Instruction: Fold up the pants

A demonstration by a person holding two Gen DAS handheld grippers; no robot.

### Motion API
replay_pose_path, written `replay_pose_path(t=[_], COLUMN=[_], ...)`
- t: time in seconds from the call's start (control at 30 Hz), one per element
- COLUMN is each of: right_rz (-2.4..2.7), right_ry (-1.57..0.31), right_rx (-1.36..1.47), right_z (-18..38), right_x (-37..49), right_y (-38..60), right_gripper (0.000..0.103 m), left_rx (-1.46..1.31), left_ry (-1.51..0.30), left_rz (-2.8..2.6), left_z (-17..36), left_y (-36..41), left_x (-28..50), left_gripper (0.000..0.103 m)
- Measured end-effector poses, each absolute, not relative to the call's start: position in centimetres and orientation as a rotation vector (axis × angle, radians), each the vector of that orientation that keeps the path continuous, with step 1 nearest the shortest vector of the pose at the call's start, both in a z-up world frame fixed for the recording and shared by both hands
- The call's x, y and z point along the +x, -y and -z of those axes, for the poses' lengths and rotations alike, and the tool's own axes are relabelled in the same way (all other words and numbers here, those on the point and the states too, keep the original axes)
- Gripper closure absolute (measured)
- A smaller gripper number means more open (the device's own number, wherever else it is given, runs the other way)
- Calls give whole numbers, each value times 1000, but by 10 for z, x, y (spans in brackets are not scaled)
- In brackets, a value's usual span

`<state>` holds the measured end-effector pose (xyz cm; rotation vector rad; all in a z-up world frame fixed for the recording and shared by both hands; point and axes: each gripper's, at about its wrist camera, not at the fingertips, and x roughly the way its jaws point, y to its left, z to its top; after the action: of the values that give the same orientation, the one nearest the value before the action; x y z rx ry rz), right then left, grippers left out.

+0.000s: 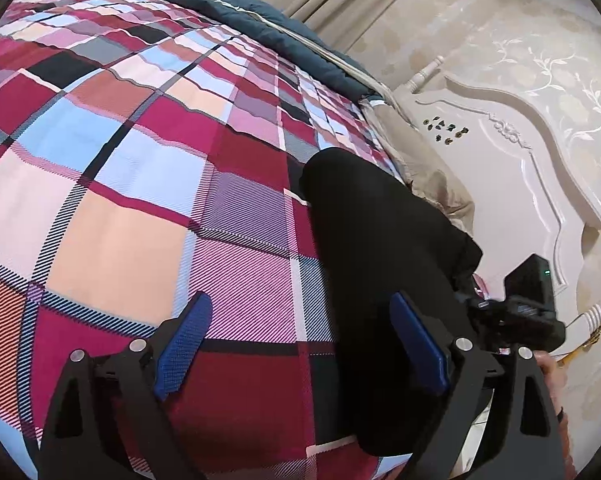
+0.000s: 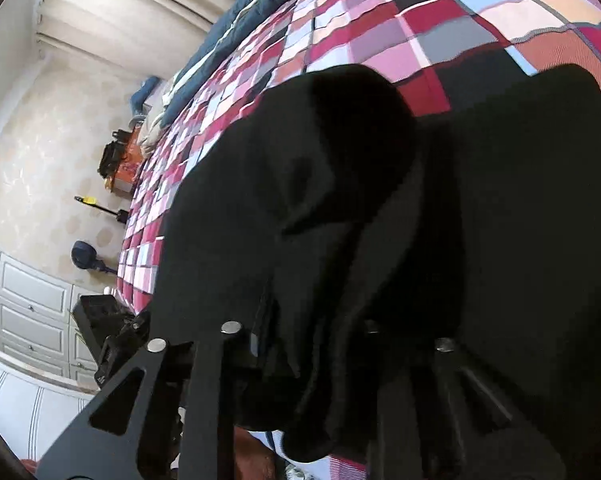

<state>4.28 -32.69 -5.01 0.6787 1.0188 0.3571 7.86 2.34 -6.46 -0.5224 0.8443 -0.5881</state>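
One side matters: the black pants (image 1: pixel 380 248) lie on the bed (image 1: pixel 120 184), running long past your left gripper (image 1: pixel 300 344) on its right. Its jaws are wide apart. Your right gripper (image 2: pixel 340 340) is nearer, pinching cloth.

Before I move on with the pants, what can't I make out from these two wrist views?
- Right gripper: in the right wrist view, black pants drape over its fingers, hiding the pads and the grip.
- Pants' shape: waistband, leg ends and folds are lost in dark fabric in both views; the left wrist view cuts them off at the bottom.
- Items by the far wall, right wrist view: too small to identify.
- Left gripper: open, clearly seen.
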Motion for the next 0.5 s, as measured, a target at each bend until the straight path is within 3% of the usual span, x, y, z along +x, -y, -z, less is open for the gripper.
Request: replay_pose_path(t=[0.33, 0.5], right_rz=[-359, -292], right_ry=[-838, -833], right_rx=[627, 649], right_z=[-16, -9], right_x=[0, -9], right_y=[353, 388], right_gripper=[91, 91], left_rx=[-550, -573], left_ry=[-858, -876], left_rz=[615, 653], left_z=[61, 57], left_y=[-26, -13], left_x=[75, 72], left_gripper=[14, 14])
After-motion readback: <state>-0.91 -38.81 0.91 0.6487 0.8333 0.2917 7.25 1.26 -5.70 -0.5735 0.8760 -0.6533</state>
